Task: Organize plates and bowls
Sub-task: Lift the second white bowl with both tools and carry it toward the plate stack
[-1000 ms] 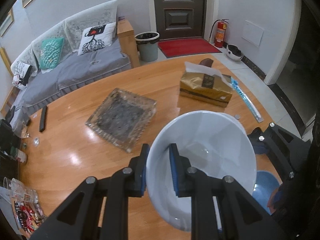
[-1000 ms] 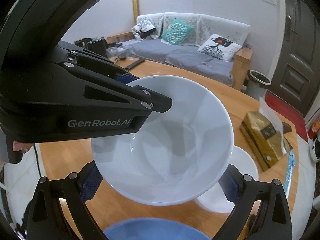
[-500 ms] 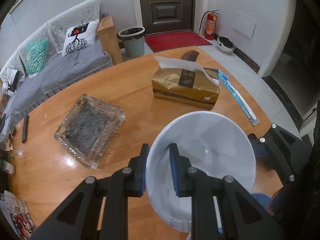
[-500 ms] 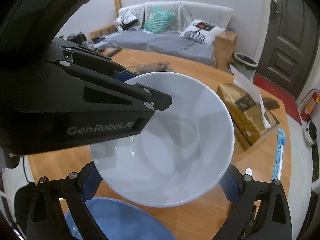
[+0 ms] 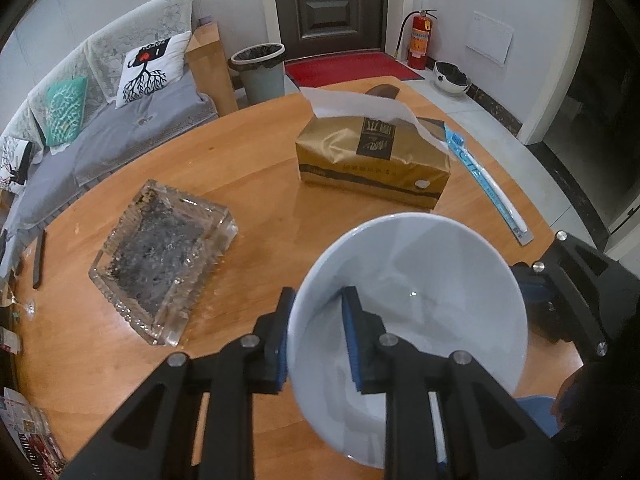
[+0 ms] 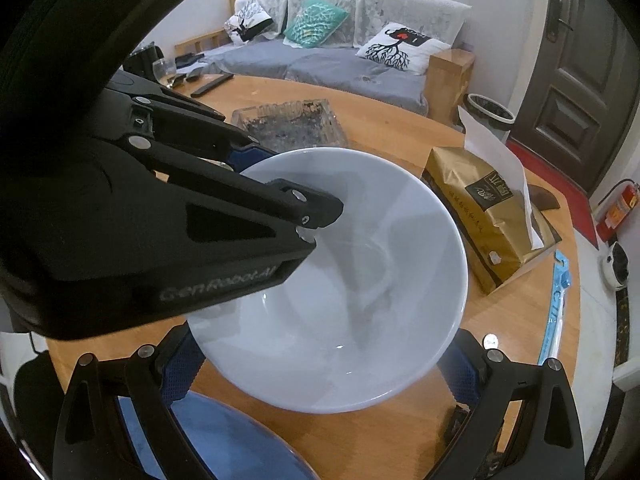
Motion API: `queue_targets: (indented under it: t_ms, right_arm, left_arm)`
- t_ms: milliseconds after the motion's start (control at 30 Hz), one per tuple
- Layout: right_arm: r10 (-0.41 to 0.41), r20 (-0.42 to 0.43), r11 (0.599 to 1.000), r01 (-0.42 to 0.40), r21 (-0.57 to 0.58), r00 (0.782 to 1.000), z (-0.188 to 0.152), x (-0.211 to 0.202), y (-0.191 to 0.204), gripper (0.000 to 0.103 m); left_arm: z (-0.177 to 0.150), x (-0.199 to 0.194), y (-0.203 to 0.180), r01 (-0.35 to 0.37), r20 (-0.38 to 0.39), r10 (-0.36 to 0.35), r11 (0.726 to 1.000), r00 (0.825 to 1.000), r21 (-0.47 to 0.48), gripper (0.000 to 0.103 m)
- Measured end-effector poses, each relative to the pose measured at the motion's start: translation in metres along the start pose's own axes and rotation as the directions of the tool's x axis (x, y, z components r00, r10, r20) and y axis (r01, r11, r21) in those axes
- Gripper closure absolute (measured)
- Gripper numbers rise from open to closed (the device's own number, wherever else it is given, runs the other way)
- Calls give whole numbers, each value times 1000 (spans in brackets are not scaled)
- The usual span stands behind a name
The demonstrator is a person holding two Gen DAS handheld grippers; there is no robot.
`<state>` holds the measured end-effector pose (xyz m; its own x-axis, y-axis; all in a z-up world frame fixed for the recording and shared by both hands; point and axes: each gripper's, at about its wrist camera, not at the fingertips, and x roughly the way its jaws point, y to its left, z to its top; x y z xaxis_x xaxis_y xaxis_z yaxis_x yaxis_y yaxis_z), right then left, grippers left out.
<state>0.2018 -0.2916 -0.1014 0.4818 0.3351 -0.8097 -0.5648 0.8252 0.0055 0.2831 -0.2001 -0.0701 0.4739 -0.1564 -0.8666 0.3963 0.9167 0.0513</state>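
In the left wrist view, bare wooden table [image 5: 248,160] runs through the frame's middle, between the glass ashtray [image 5: 164,260] at left and the tissue pack [image 5: 372,164] at upper right. A toothbrush [image 5: 486,182] edges the right side; the white bowl [image 5: 420,300] blocks the lower right.

Home living room (sofa [image 5: 92,120], door [image 5: 328,4])

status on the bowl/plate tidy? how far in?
Done: nothing visibly stacked yet. In hand: left gripper pinches the white bowl rim, lifted off the table; right gripper open around it. Left: set it down, possibly on the blue plate.
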Motion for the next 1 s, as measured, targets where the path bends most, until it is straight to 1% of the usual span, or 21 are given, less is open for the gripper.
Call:
queue_targets:
  t_ms: [267,367,600,833,1000]
  right_arm:
    - [-26,-10,999,25,-22,1000,0,2,3,6]
    - [-48,-13,998,48,-44,999,-2,2,6,6]
    - [-66,-34,995,64,-70,997,-2,1,10,5]
    - [-69,-43,995,66,-81,997,-4,0,9,5]
    - [-64,-52,996,60,-71,997,-7,-2,7,5]
  left_arm:
    - [-2,5,1,0,-3,0,1000,1000,1,81]
    - [-4,8,-1,-2,-8,2,1000,1000,7,81]
    - [-7,17,-1,3,-27,-3,1000,1000,1,79]
    - [-9,23,-2,19,-38,-19,1000,999,-9,78]
    - [-10,28,-4,11,-49,-11,1000,999,-2,78]
